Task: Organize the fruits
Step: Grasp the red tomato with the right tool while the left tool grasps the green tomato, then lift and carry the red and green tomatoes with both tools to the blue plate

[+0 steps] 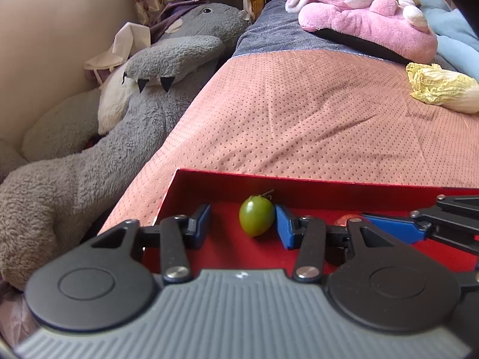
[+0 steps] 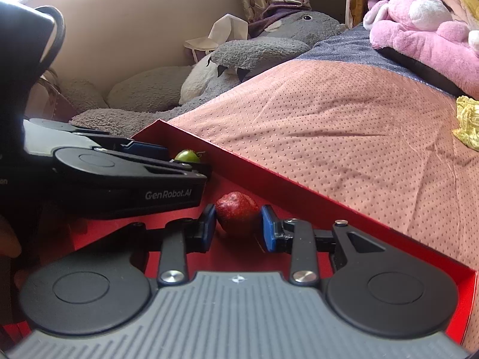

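A small green fruit (image 1: 257,216) lies in a red tray (image 1: 299,184) on the bed. My left gripper (image 1: 243,224) is open around it; the fruit rests against the right pad, with a gap to the left pad. In the right wrist view the green fruit (image 2: 187,155) peeks over the left gripper's body. A dark red fruit (image 2: 237,213) lies in the same tray (image 2: 299,193). My right gripper (image 2: 238,224) stands around it with both blue pads at its sides; whether they press on it is unclear. A bit of the red fruit (image 1: 347,219) shows behind my right gripper's finger.
The tray lies on a pink dotted blanket (image 1: 314,113). A pale yellow cabbage (image 1: 443,86) lies on the blanket at far right. A pink plush (image 1: 368,15) sits at the bed's head. A grey plush (image 1: 134,113) fills the gap left of the bed.
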Demonstrator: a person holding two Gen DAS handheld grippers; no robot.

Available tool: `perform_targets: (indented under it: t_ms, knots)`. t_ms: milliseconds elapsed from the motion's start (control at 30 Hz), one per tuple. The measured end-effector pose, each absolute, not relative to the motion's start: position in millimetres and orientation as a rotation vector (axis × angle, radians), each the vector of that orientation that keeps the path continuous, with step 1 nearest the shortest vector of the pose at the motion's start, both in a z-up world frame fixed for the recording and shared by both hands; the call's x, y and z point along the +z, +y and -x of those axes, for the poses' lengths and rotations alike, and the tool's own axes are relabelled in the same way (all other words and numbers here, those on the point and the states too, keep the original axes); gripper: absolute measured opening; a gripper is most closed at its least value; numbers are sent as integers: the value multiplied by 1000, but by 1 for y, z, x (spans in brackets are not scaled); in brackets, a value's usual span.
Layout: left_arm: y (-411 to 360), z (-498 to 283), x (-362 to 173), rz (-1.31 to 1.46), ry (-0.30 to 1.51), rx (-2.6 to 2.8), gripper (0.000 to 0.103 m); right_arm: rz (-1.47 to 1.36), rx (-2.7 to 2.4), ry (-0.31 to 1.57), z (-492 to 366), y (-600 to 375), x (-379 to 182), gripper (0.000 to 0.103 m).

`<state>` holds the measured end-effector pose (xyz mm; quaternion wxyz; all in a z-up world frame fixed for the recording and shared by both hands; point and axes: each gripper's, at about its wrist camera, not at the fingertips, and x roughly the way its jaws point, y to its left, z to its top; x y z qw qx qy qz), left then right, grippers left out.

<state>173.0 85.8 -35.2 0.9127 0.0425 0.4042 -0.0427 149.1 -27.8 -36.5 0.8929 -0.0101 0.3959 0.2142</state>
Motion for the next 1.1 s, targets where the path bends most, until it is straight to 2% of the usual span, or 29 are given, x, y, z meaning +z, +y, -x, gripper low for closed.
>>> perform_targets:
  t_ms: [33,100,500,667,1100]
  knots:
    - [85,-172,-35,-91,831,-96,35,17,442,823,-146,-29,-36,38]
    - [84,-170,-34,-93,830,-96,29,11,440,825,-140,-32,-35,38]
    - [62,-142,-12,-86,813,-80,28,-36,412,829,-84,-68,-26,38]
    - [49,-120,-12,4,838,-67,28,-47,399,828,-57,-88,-19,38]
    - [22,-68,-12,-61,815,-71,28,-61,391,792,-4,-119,-1,38]
